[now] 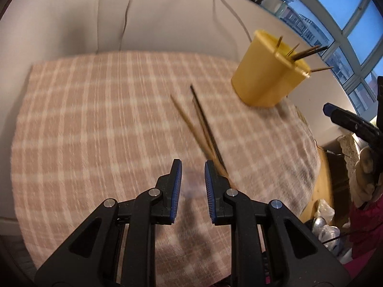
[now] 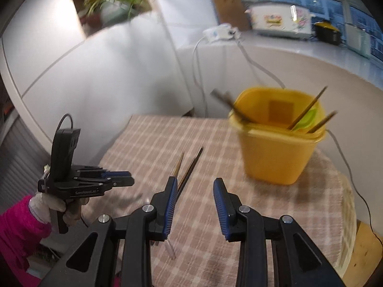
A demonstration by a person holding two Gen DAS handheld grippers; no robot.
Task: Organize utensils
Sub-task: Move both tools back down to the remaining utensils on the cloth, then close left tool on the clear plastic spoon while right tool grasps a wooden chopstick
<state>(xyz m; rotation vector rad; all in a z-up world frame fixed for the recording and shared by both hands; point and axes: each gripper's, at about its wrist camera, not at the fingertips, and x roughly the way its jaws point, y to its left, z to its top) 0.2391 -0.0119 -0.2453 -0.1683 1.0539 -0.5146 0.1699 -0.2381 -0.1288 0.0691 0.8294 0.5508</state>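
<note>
- Jaws of the left gripper [image 1: 193, 165] stand narrowly apart with nothing between them; jaws of the right gripper [image 2: 195, 183] stand wider, also holding nothing.
- Two chopsticks [image 1: 198, 124] lie side by side on the checked cloth [image 1: 95, 119], running from beside the left gripper's right finger toward 11 o'clock; the darker one lies right of the paler one.
- The right wrist view shows the same pair [image 2: 189, 167] just past its own left finger, tips toward 1 o'clock.
- The yellow holder [image 1: 265, 76] stands on the cloth at 2 o'clock from the chopsticks, with several sticks leaning out of it.
- Only the right wrist view looks into the holder [image 2: 275, 148]: a green utensil [image 2: 307, 119] rests inside among the sticks.
- Only that view shows the left gripper [image 2: 119, 178] whole, at 9 o'clock, held in a gloved hand [image 2: 57, 206] over the bench edge.
</note>
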